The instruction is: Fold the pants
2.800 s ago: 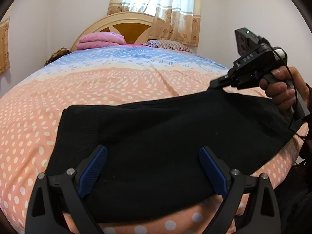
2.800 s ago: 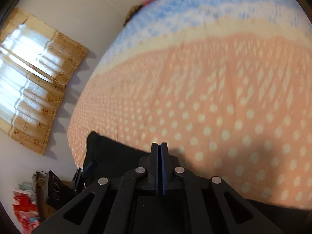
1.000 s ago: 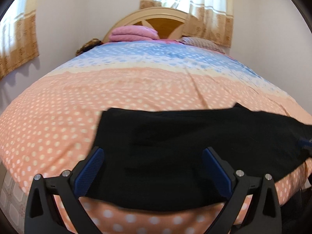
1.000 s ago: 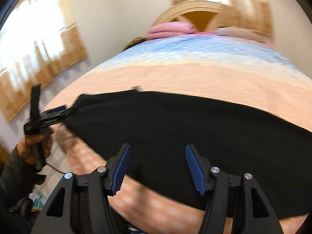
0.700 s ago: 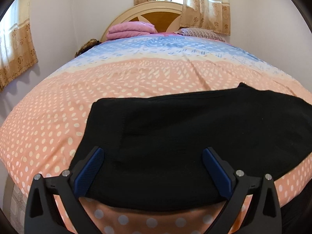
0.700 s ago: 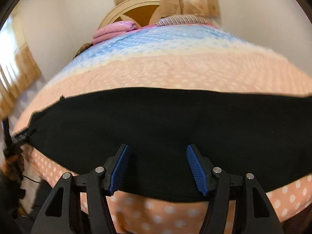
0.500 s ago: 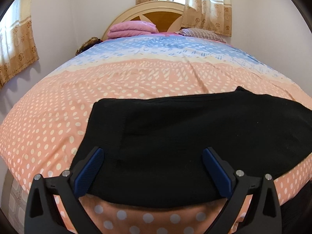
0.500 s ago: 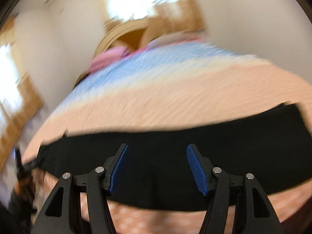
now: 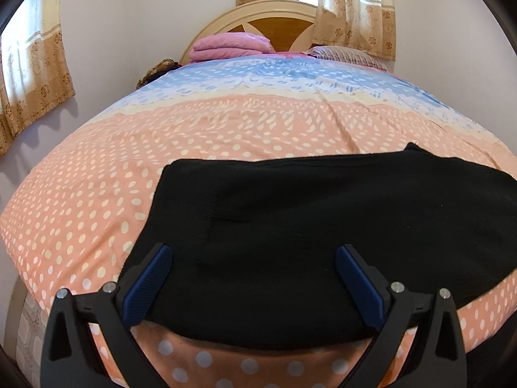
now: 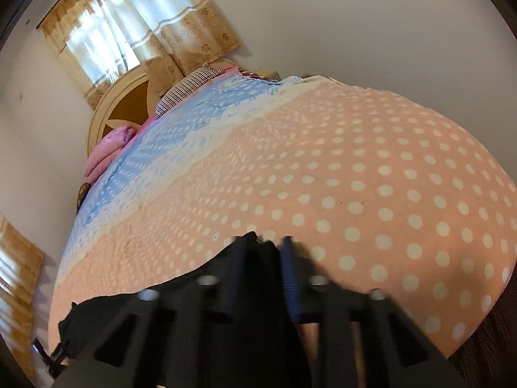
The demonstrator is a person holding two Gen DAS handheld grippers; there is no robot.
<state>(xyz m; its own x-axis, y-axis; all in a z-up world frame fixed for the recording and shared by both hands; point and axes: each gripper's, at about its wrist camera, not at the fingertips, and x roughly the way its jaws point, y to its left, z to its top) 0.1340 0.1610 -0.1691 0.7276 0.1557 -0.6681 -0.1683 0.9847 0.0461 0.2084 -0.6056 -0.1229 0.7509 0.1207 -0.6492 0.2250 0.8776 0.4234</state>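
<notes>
Jaws of the right gripper (image 10: 261, 252), blurred, are closing around the black pants (image 10: 255, 242); left gripper (image 9: 252, 278) gapes wide.

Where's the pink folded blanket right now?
The pink folded blanket sits at the head of the bed, against the wooden headboard in the left wrist view, left of the striped pillow and far beyond the black pants.

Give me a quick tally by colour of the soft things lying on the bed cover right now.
Black: 1, the pants, spread along the near edge of the bed cover.
Pink: 1, the folded blanket at the headboard.
Striped: 1, the pillow beside it.
Total: 3.
</notes>
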